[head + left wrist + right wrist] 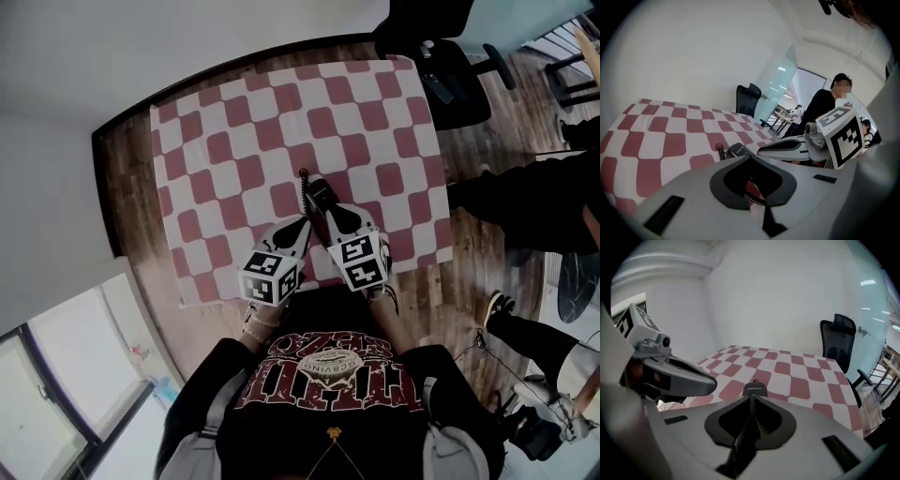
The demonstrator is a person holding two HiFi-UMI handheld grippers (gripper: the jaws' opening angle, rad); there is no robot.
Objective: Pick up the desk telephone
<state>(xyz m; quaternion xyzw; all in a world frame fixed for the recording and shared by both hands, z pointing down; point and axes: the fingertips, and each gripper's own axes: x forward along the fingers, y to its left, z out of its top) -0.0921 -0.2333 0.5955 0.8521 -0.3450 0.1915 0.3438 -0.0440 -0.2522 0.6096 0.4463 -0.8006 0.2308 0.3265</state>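
Now, handset [321,194] lying flat near centre of table [216,141], slightly toward near edge. Coiled cord [306,199] running alongside toward near edge, between both grippers. Right gripper [752,398]: jaws pressed together, nothing between, tips just behind handset's near end. Left gripper [750,158]: narrow, tips meeting, cord showing through gap behind tips.

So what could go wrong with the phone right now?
The right gripper is shut with its tips right at the end of the phone. If it only pinches that end, the phone could slip out or swing when lifted. The curly cord runs between both grippers, so it might snag on the left gripper and tug the phone.
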